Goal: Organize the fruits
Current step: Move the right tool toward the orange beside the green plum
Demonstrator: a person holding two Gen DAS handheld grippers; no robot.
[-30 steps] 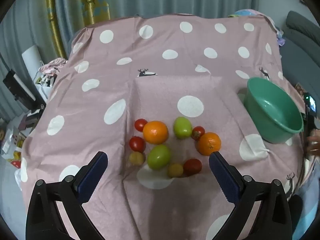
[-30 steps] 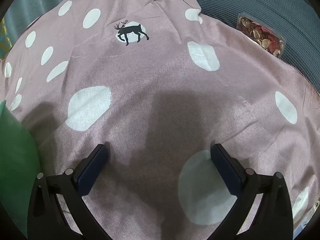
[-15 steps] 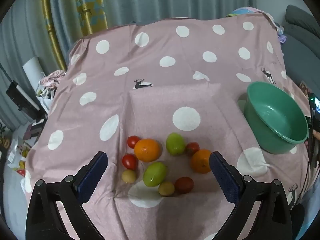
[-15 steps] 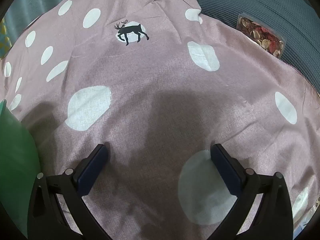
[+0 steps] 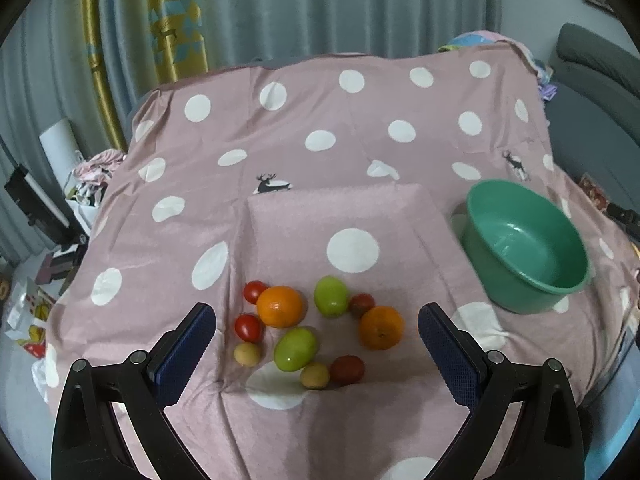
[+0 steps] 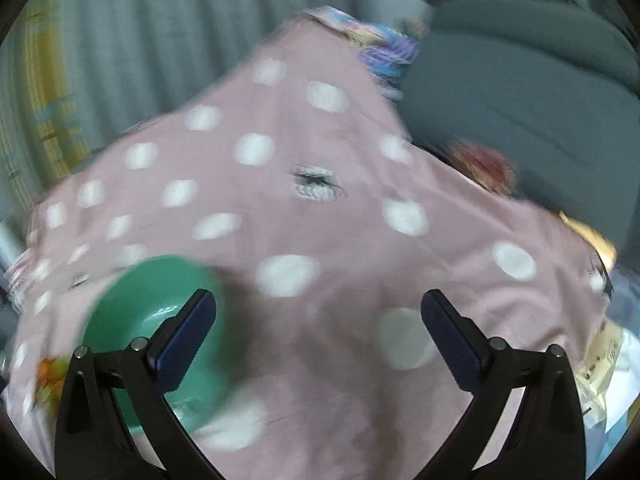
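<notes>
Holding my left gripper (image 5: 316, 344) above the cloth (image 5: 320, 128), I keep its jaws wide apart, with nothing between them. Below it the fruits lie in a loose cluster: two oranges (image 5: 279, 306), two green ones (image 5: 296, 349), red tomatoes (image 5: 248, 327) and two small tan ones (image 5: 247, 354). To their right sits the green bowl (image 5: 524, 244), empty. My right gripper (image 6: 318, 332) is also spread wide and empty; its view is blurred, the bowl (image 6: 152, 304) at lower left.
</notes>
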